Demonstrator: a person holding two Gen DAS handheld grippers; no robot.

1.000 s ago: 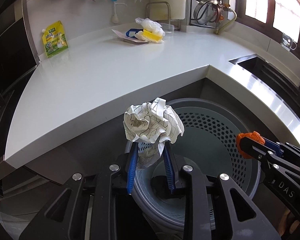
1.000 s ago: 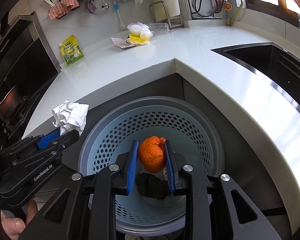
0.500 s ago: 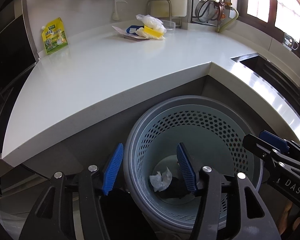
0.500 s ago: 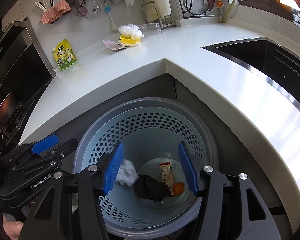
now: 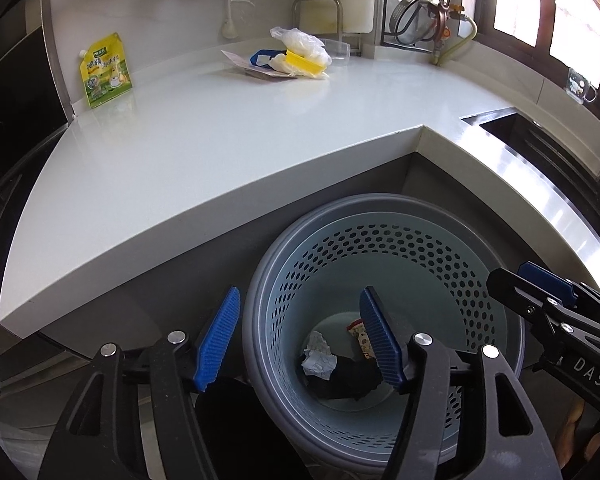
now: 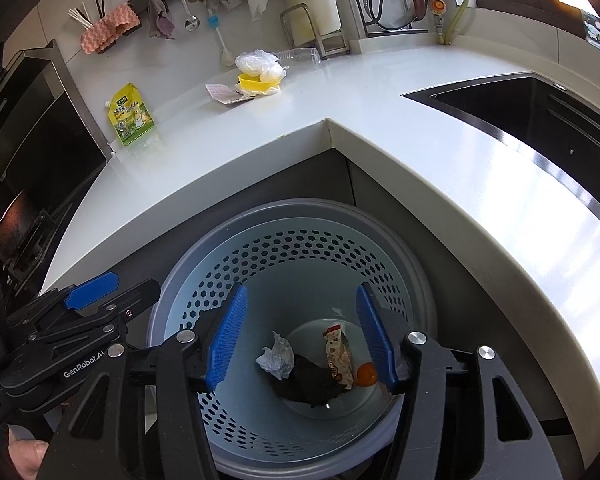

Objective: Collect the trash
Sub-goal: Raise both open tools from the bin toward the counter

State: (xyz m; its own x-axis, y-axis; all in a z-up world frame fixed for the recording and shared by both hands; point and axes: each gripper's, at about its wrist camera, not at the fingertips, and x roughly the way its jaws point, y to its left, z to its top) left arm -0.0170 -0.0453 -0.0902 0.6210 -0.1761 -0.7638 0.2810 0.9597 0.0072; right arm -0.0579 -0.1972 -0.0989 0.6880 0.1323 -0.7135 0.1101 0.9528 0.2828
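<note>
A grey-blue perforated trash bin (image 5: 432, 248) (image 6: 292, 216) stands on the floor under the counter corner. At its bottom lie a crumpled paper ball (image 6: 277, 357) (image 5: 318, 357), a snack wrapper (image 6: 337, 356) (image 5: 360, 334), an orange peel (image 6: 366, 374) and a dark scrap (image 6: 308, 384). My left gripper (image 5: 300, 340) is open and empty over the bin's left rim. My right gripper (image 6: 302, 334) is open and empty above the bin's middle. Each gripper also shows in the other's view: the right one (image 5: 548, 308) and the left one (image 6: 100, 296).
On the white L-shaped counter (image 5: 220, 140) lie a yellow tub with a plastic bag and papers (image 5: 296, 60) (image 6: 260, 72) at the back, and a green-yellow pouch (image 5: 104, 70) (image 6: 131, 114) by the wall. A dark sink (image 6: 540, 120) is at the right, a stove at the left.
One second ago my left gripper held the paper ball and my right the orange peel. Both opened and the items dropped into the bin, where they now lie still.
</note>
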